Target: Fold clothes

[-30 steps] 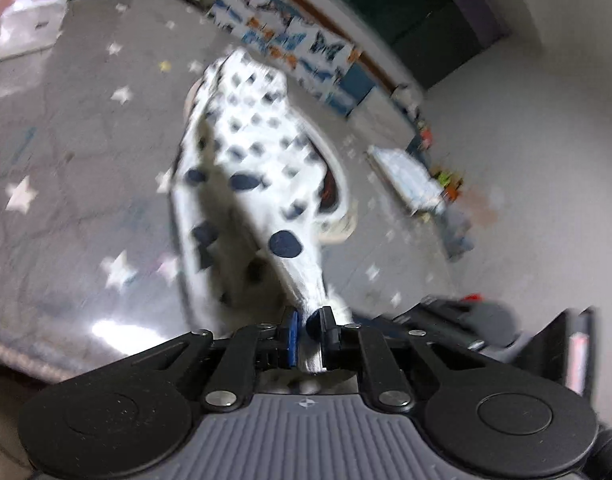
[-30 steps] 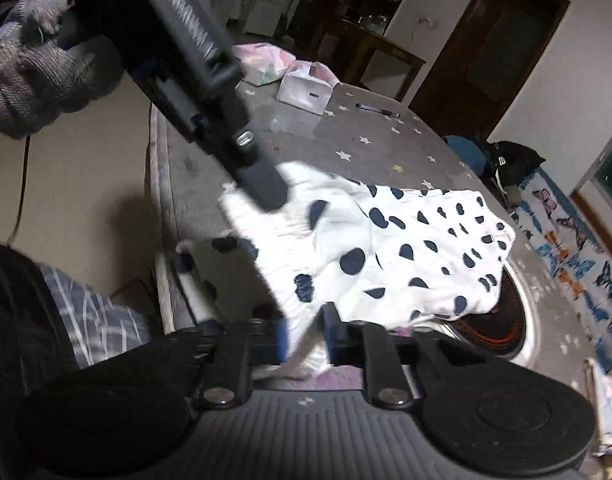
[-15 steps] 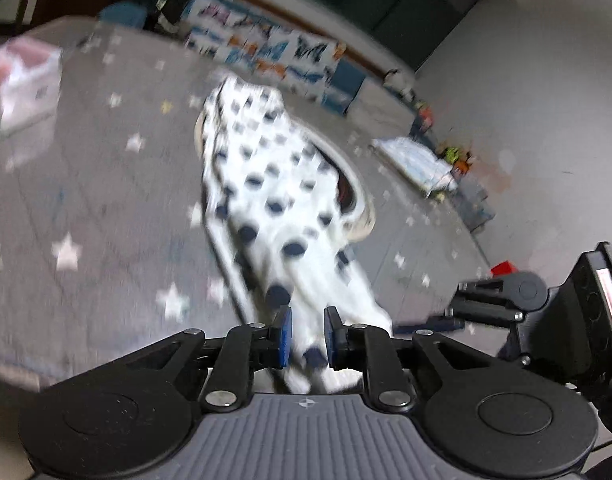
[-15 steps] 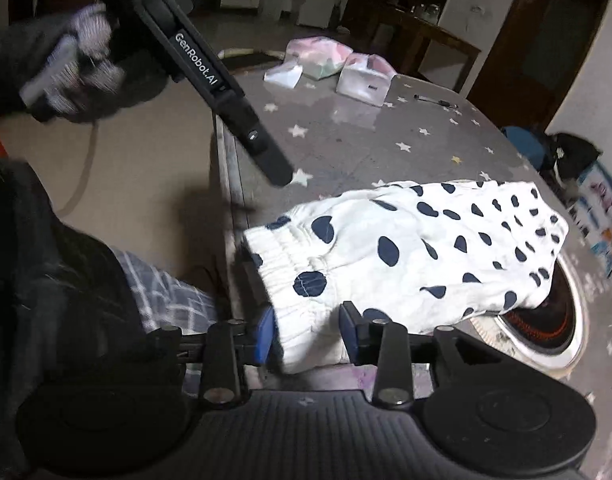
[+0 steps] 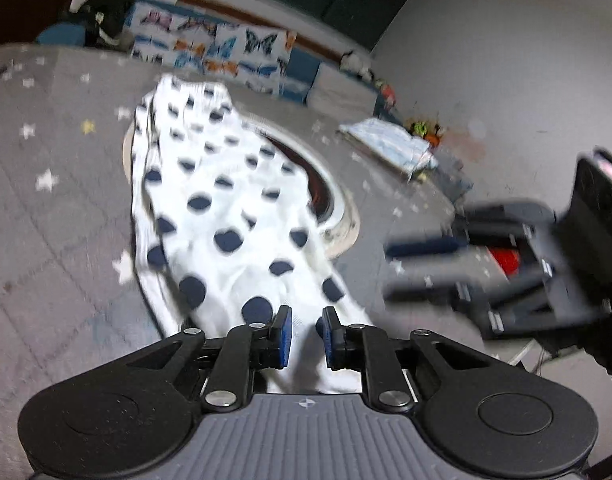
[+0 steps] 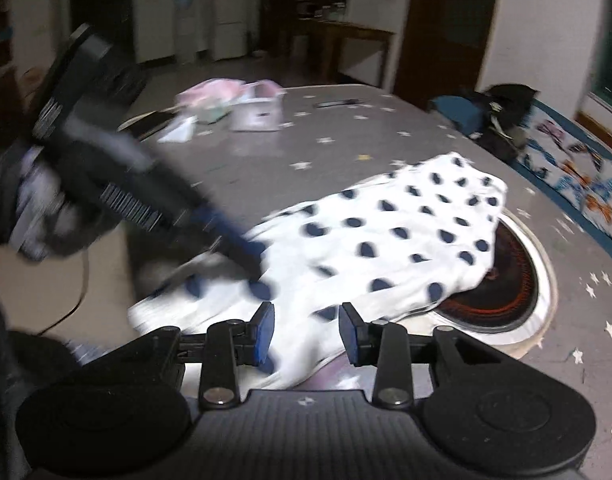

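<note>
A white garment with dark blue dots (image 5: 234, 208) lies stretched out on the grey star-patterned table (image 5: 46, 240). Its near end runs between the blue pads of my left gripper (image 5: 307, 332), whose jaws stand a little apart. In the right wrist view the same garment (image 6: 405, 232) lies flat with its near edge between the widely parted pads of my right gripper (image 6: 307, 332), which is open. The left gripper (image 6: 254, 258) shows there as a blur, held by a gloved hand (image 6: 34, 216), its tip on the cloth. The right gripper (image 5: 389, 270) is blurred at the table's right edge.
A round hob plate (image 6: 517, 280) set in the table lies partly under the garment. Tissue boxes and pink items (image 6: 258, 108) sit at the far end. A folded pale cloth (image 5: 389, 144) lies far right. Butterfly-patterned panels (image 5: 226, 48) line the floor beyond.
Both grippers have lowered the garment onto the table and parted their jaws. The right one opened wide, the left only slightly. Both tools are still moving, blurred.
</note>
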Motion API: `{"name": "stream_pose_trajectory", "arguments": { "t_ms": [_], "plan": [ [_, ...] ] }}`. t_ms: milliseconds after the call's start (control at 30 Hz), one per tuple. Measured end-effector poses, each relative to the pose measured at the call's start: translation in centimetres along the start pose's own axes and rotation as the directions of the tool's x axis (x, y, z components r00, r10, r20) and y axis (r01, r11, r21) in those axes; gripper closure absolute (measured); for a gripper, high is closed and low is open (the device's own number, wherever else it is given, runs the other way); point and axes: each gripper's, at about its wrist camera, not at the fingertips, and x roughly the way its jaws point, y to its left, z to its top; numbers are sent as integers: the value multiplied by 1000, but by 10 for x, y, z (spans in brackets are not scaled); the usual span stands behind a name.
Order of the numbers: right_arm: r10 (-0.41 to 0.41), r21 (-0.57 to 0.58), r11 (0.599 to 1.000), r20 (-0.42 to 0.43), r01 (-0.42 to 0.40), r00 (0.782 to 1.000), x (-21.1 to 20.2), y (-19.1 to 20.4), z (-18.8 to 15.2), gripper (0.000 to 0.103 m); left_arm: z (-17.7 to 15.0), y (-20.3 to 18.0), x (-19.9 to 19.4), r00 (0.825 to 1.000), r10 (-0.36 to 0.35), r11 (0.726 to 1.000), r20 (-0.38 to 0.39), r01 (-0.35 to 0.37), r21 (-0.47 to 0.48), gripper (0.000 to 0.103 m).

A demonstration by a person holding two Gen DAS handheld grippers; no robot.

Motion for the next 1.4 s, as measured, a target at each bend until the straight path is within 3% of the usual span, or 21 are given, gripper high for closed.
{"name": "stream_pose_trajectory", "arguments": {
  "t_ms": [133,300,600,733,933,1033,1133,1400],
  "plan": [
    [-56,84,995,3,55,998,24,-29,6,68,-6,11,5,1000,-5,1000,-17,4,-31,86],
    [-119,247,961,-23,121,993,55,-80,0,69,-9,20,8,999,-19,998,-36,17,-60,86],
    [-128,402,907,-27,128,991,83,-132,-12,70,29,-4,4,999,-32,998,25,31,52,84],
    [-77,461,885,16,61,997,88,-147,-11,71,50,-15,29,1000,8,992,8,-9,123,84],
    [6,511,859,76,-44,997,89,-161,-2,89,72,-29,74,998,32,980,-47,-22,199,83],
    [44,516,851,112,-96,993,86,-164,7,96,78,-28,91,998,26,981,-59,-14,194,80],
    [74,497,858,130,-129,989,89,-162,18,96,82,-22,107,997,25,986,-72,-13,164,73],
    [134,462,863,179,-203,975,96,-155,37,93,83,5,116,996,34,997,-85,-28,69,73]
  ]
}}
